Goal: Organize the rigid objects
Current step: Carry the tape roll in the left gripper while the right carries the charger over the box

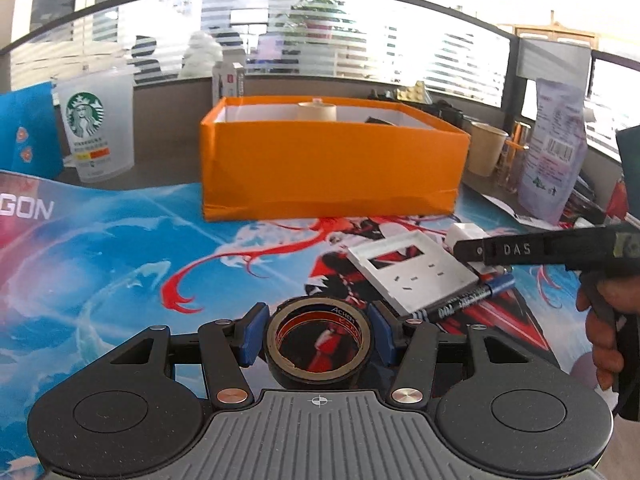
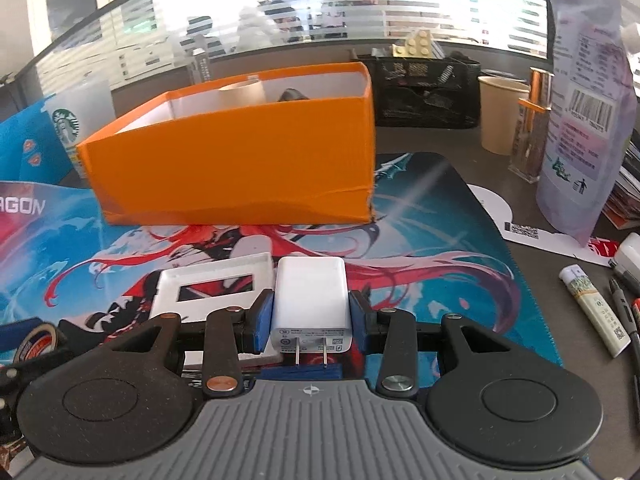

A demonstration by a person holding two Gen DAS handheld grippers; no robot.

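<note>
Black tape roll [image 1: 319,347] clamped in left claw [image 1: 318,336], above printed mat [image 1: 120,264], short of orange box [image 1: 332,168]. White charger [image 2: 309,300] pinched in right claw [image 2: 310,316], prongs facing camera. Box already holds beige tape roll [image 1: 317,112] and dark item.

Left on mat: white faceplate [image 1: 412,268], blue marker [image 1: 468,300].

Right view alone: lighter [image 2: 592,308] and pens on bench [image 2: 440,140]. Left view alone: marker, right claw from side, hand [image 1: 612,320].
</note>
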